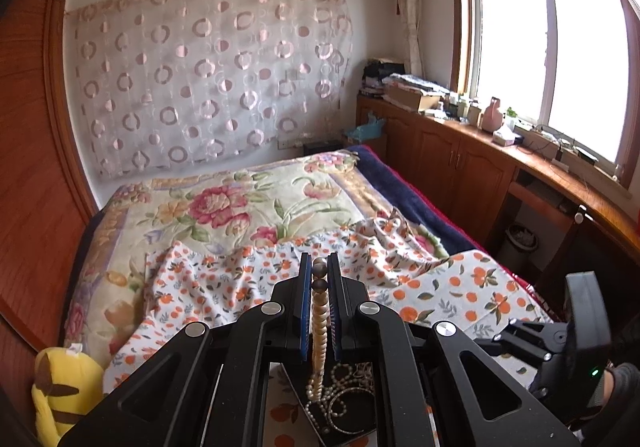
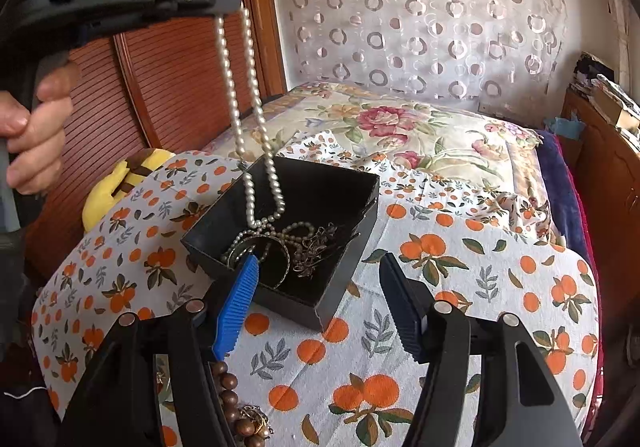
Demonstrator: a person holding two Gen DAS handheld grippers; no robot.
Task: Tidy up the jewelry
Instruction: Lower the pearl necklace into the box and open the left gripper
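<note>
Item: your left gripper [image 1: 319, 271], jaws clenched on a pearl necklace [image 2: 240, 95]. The strand hangs down in a long double loop, and its lower end trails into the black box [image 2: 352, 207], where it rests among the pieces already there

Item: your right gripper [image 2: 316, 291], jaws released and holding nothing. One blue pad [image 2: 236, 307] sits just at the near wall of the box, the other stands clear on the far side over the cloth; whether the pad touches the box you cannot tell

Item: black box, open, standing on the orange-print cloth [image 2: 480, 279] spread over the bed [image 2: 420, 127]. Inside: coils of small pearls, a dark bangle and a tangle of metal chain, all heaped together and not sorted

Item: brown wooden beads [image 2: 230, 399] with a bit of gold chain, lying on the cloth below your right gripper, outside the box

Item: yellow plush toy [image 2: 120, 183] at the bed's edge, apart from the work

Status, as a judgement: some pieces are gathered in the box, the pearl necklace is partly in and partly hanging from your left jaws, and the wooden beads have yet to be dealt with, so count the job as roughly midway
</note>
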